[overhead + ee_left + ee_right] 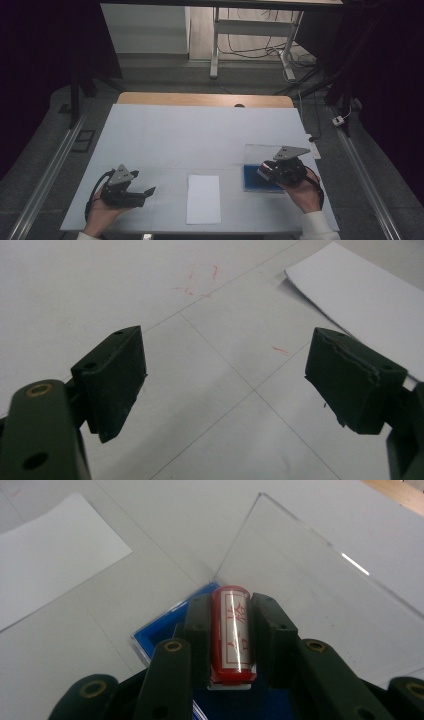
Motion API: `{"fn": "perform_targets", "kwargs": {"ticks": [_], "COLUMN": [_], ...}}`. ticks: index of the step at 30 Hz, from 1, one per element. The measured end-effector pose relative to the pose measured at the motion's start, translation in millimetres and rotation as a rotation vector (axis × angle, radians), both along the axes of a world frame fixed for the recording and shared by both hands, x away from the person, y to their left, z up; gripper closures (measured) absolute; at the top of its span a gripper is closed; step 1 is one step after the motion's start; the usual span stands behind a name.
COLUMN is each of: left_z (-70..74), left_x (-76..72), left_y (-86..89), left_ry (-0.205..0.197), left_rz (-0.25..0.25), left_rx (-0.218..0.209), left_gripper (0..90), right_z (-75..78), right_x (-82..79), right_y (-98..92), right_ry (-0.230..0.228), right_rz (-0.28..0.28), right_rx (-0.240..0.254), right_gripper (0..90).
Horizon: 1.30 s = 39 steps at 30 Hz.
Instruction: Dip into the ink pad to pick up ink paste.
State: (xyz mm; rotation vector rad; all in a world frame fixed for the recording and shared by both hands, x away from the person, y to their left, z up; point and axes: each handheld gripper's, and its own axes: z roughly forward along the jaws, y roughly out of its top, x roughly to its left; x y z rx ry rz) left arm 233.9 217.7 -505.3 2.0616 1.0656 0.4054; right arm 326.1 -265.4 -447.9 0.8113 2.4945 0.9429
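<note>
A red cylindrical stamp (233, 632) with a white label and red characters sits between the pads of my right gripper (231, 611), which is shut on it. Just under the stamp lies a blue ink pad (154, 643) in a clear case, its transparent lid (310, 580) swung open behind. In the high view the right gripper (265, 171) hovers over the blue pad (254, 180) at the table's right. My left gripper (146, 193) rests low at the front left, open, with nothing between its fingers (117, 380).
A white sheet of paper (203, 198) lies at the front middle between the two hands, also seen as the paper (365, 295) beside the left gripper. Faint red marks (200, 280) stain the white table cover (190, 135). A wooden table edge (200, 99) runs along the back.
</note>
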Motion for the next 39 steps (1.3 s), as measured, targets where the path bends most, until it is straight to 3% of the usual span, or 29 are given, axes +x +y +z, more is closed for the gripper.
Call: {"fn": "perform_targets", "kwargs": {"ticks": [27, 39], "left_z": [-0.6, -0.9], "left_x": [-0.3, -0.1], "left_y": [-0.2, -0.8], "left_ry": [0.002, 0.002], "left_rz": [-0.008, -0.012], "left_rx": [0.006, 0.011], "left_gripper": [16.9, 17.1], "right_z": [-21.7, -22.2], "right_x": [8.2, 7.2], "right_y": [1.4, 1.9], "right_ry": [0.046, 0.042], "right_rz": [-0.012, -0.013], "right_rx": [-0.048, -0.050], "right_gripper": [70.3, 70.3]}}
